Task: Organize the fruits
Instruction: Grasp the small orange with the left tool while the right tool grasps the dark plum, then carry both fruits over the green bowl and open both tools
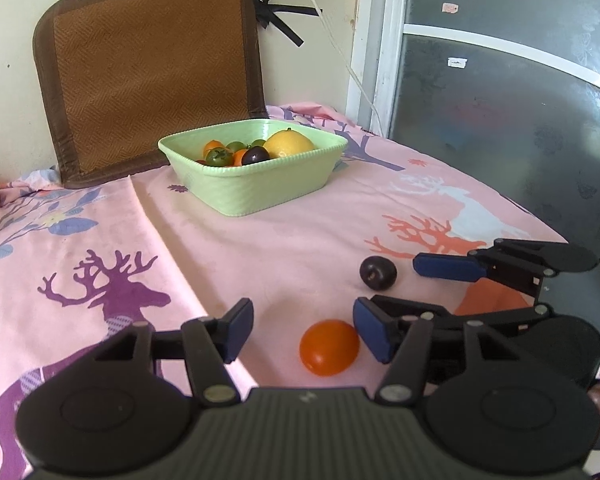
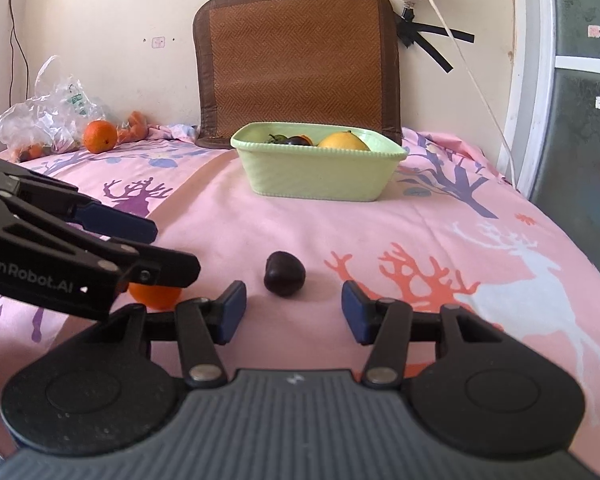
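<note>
Step in hand: two loose fruits are being lined up for pickup, one per hand-held gripper; neither is lifted yet, as judged from how they lie.
Left hand-held gripper [image 1: 302, 330]: spread, nothing pinched; the orange fruit [image 1: 329, 346] lies on the pink deer-print cloth [image 1: 260, 248] between its fingers, close against the right-hand pad, with a wide gap to the left-hand one.
Right hand-held gripper [image 2: 293, 312]: spread, nothing pinched; the dark plum [image 2: 284, 273] lies on the cloth just beyond the gap between its fingers, slightly left of centre.
Surface: what lies under the cloth cannot be told.
Next move, judged: each gripper is to be eased forward until its fruit sits between the pads, then closed gently, since round fruit is likely to roll on soft cloth.
Risk, judged: the two grippers are close together, so a bump is possible.
Green basket [image 1: 260, 192]: set at the far middle of the cloth, before a brown mat [image 1: 148, 72] leaned on the wall; a large yellow citrus, small orange, green and dark fruits are held in it.
Plastic bag [image 2: 48, 120]: far left, crumpled, with an orange [image 2: 99, 136] beside it.
</note>
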Motion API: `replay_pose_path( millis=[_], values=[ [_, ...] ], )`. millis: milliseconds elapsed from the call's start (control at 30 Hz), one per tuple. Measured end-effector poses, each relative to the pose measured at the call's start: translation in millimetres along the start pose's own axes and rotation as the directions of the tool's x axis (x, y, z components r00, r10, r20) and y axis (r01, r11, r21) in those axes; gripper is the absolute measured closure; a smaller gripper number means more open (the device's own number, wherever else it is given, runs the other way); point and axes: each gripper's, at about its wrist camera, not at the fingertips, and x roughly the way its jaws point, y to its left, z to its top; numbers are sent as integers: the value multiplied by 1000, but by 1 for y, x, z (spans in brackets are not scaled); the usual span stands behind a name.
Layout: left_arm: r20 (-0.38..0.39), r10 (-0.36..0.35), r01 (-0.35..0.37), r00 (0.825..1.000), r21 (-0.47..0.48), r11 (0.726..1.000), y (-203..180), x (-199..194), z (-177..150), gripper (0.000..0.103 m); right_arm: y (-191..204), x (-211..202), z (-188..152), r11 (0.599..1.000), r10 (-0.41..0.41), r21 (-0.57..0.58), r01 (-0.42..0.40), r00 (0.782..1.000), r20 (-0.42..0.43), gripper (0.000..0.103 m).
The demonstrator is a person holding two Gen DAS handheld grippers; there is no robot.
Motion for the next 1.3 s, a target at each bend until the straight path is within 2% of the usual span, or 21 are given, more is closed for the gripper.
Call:
replay_pose_path(
  millis=[100,233,333,433,467,533,633,667,700,800,867,1067,1167,1300],
  values=[
    [0,0,0,1000,26,1000,-3,-3,-7,42,0,-5,-4,1000,4,-9,-4,1000,16,48],
    [-15,5,-4,1000,81,997,-12,-5,-19,43,-6,-8,-4,1000,20,3,-20,999,26,48],
    [-15,4,-2,1000,94,996,-14,-6,-19,54,-7,-11,-2,999,33,10,-33,998,46,48],
    [-11,-7,8,1000,89,996,-14,-6,-19,69,0,-9,1,999,41,-23,-40,998,47,48],
    [-11,-9,10,1000,88,996,-14,-6,-19,70,2,-6,3,999,37,-34,-36,999,38,49],
    [-11,-12,13,1000,85,996,-13,-7,-19,70,4,2,5,998,37,-45,-36,999,12,54],
    [-13,-13,13,1000,68,998,-8,-8,-16,70,2,10,9,998,47,-37,-48,999,-21,68],
    [-12,-11,12,1000,58,998,-5,-8,-14,70,1,11,10,998,56,-31,-56,998,-24,79],
    [-10,-14,14,1000,45,999,-1,-7,-10,70,2,11,10,998,50,-33,-51,998,-23,78],
    [5,-23,23,1000,12,1000,13,-5,5,70,-1,11,12,997,70,-12,-70,997,-15,79],
    [21,-25,25,999,0,1000,24,0,22,70,-7,11,20,997,81,18,-81,997,20,79],
    [74,-26,30,997,-53,998,60,36,87,70,-24,30,65,997,38,62,-47,990,139,78],
    [69,-26,32,997,-89,996,79,64,115,70,-28,56,82,996,29,74,-40,989,144,78],
    [47,-11,18,999,-149,989,101,103,140,69,-28,86,88,996,14,89,-25,993,119,76]
  ],
)
